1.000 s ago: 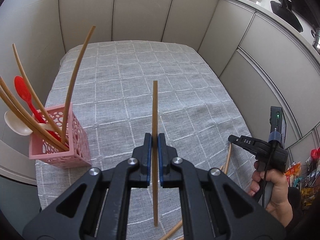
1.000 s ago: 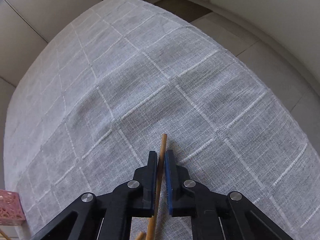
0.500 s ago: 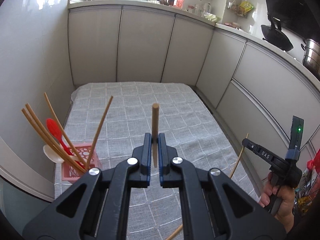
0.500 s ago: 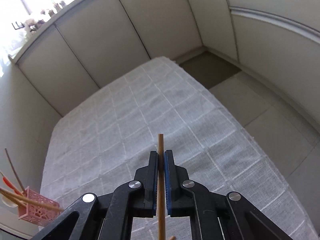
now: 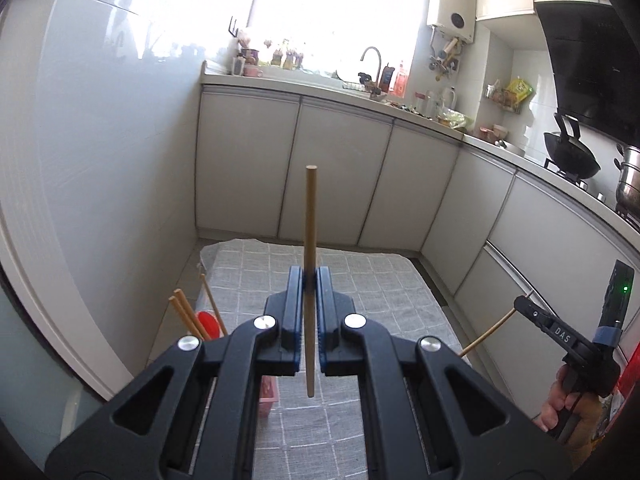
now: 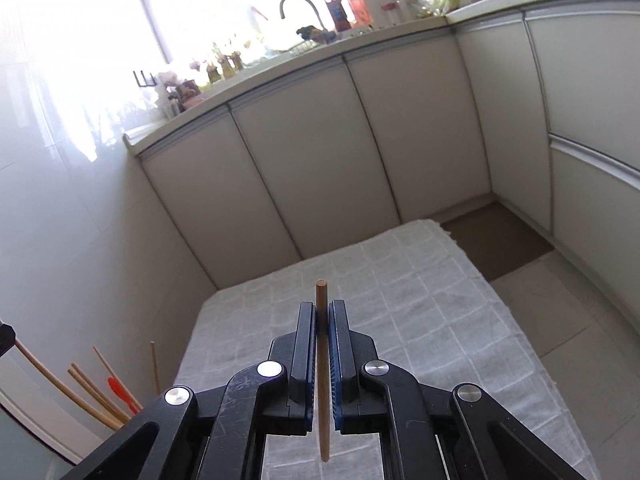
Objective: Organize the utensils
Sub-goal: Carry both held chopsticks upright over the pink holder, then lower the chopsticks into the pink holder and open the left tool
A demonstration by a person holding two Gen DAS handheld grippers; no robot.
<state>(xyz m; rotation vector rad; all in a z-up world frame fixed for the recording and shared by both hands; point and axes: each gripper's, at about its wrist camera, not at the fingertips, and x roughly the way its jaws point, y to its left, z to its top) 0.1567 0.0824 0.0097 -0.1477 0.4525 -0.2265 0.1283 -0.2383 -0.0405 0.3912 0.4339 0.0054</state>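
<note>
My left gripper (image 5: 309, 276) is shut on a wooden chopstick (image 5: 310, 216) that stands upright, high above the grey checked tablecloth (image 5: 380, 284). My right gripper (image 6: 322, 312) is shut on another wooden chopstick (image 6: 322, 360), also upright; this gripper shows at the right of the left wrist view (image 5: 520, 304). The pink holder (image 5: 267, 396) is mostly hidden behind my left gripper; several chopsticks (image 5: 184, 312) and a red spoon (image 5: 208, 322) stick out of it. They also show low left in the right wrist view (image 6: 92, 388).
White cabinet fronts (image 5: 340, 168) ring the far end and right side of the table. A white wall (image 5: 100, 200) runs along the left. The worktop above carries a tap (image 5: 370, 58), bottles and a wok (image 5: 566, 152).
Both grippers have risen and tilted up from the cloth, each lifting its chopstick. The holder has dropped low in both views and the kitchen counter has come into sight.
</note>
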